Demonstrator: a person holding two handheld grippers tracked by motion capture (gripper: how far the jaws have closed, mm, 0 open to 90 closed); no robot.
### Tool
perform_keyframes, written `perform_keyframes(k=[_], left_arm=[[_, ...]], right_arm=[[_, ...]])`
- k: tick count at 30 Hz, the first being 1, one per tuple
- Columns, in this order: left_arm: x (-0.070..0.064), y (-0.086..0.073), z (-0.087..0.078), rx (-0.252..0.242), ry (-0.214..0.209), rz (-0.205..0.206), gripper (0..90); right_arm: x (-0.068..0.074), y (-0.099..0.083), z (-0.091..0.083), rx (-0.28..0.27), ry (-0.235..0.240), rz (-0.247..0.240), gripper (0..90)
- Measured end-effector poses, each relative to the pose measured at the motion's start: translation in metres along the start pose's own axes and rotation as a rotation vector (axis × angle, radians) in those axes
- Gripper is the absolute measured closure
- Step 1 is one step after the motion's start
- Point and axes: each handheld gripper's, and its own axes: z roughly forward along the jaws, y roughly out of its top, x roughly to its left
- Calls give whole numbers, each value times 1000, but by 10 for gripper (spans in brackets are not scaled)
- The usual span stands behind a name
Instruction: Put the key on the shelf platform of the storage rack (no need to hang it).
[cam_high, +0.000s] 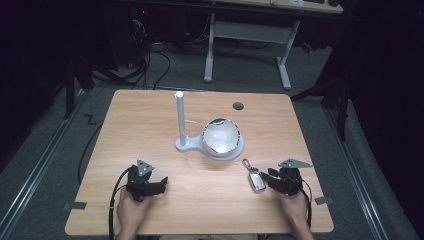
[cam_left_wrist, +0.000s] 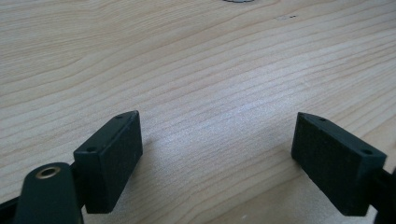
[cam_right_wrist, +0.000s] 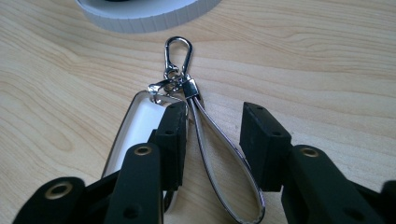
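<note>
Apparently readying a pickup, the right hand-held gripper straddles the key fob's strap, jaws spread, on the near-right worktop; the left hand-held gripper idles spread.

Black hand-held gripper, grey plate, cable

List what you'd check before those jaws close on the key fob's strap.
1. Strap between right gripper jaws: ok, the loop lies in the gap.
2. Jaws open: ok.
3. Key fob flat on table: ok.
4. Clip free of white stand: ok, apart.
5. Left gripper out of the way: ok, open over bare wood.
6. Jaw touching fob: cannot tell.
</note>
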Motion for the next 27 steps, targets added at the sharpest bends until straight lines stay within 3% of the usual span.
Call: perform_keyframes(k=[13,27], left_arm=[[0,0,0,-2,1,0,168],[0,0,0,-1,0,0,168]], right_arm=[[0,0,9,42,-11,-39,684],[3,0,11,53,-14,-100,757]])
